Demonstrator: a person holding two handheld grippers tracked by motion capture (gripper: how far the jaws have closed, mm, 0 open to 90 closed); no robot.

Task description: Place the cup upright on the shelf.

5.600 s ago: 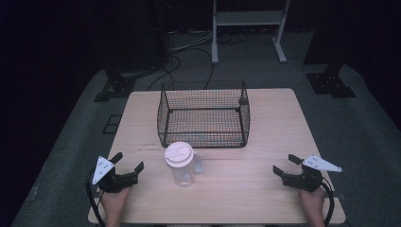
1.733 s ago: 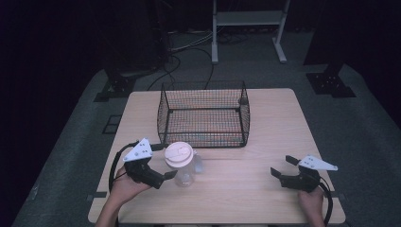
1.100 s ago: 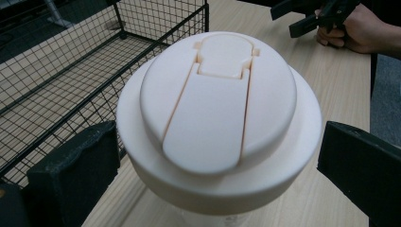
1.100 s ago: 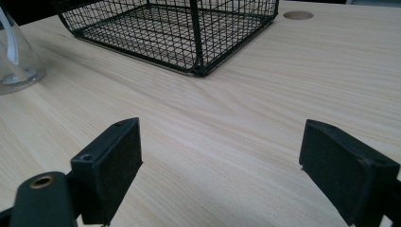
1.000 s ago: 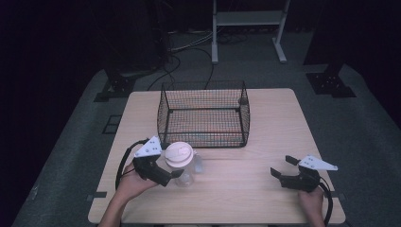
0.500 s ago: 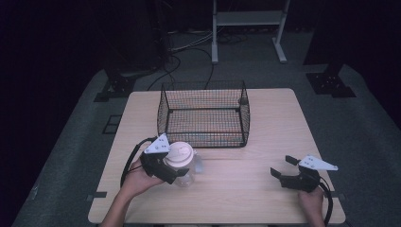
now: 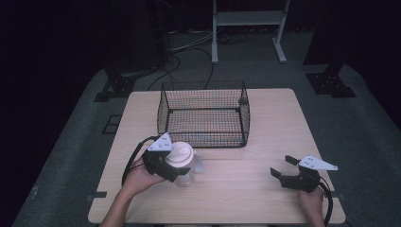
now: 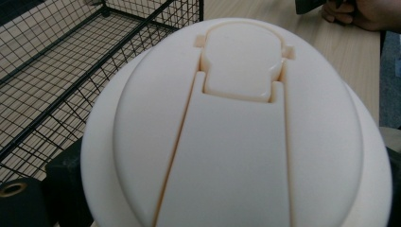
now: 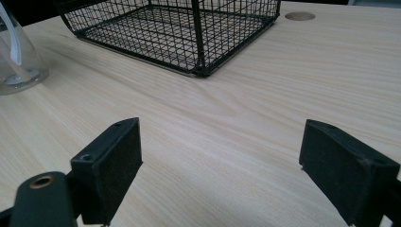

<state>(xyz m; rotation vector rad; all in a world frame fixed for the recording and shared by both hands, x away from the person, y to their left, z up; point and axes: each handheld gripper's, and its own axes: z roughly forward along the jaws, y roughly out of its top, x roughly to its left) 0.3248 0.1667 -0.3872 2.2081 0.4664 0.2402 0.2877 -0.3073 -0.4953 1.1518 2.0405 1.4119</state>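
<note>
- Near the desk's [image 7: 265,189] front-left corner, your left gripper [image 7: 176,171] surrounds the lidded cup [image 7: 182,156]; grip contact cannot be confirmed.
- Squeezing the lid may tip it.
- Your right gripper [image 7: 280,166] rests wide, empty.

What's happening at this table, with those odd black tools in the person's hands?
A person holds a gripper in each hand. The left gripper is at a clear cup with a cream lid, its fingers around it just under the lid. The right gripper rests open on the table, holding nothing. A wire basket stands behind the cup.
</note>
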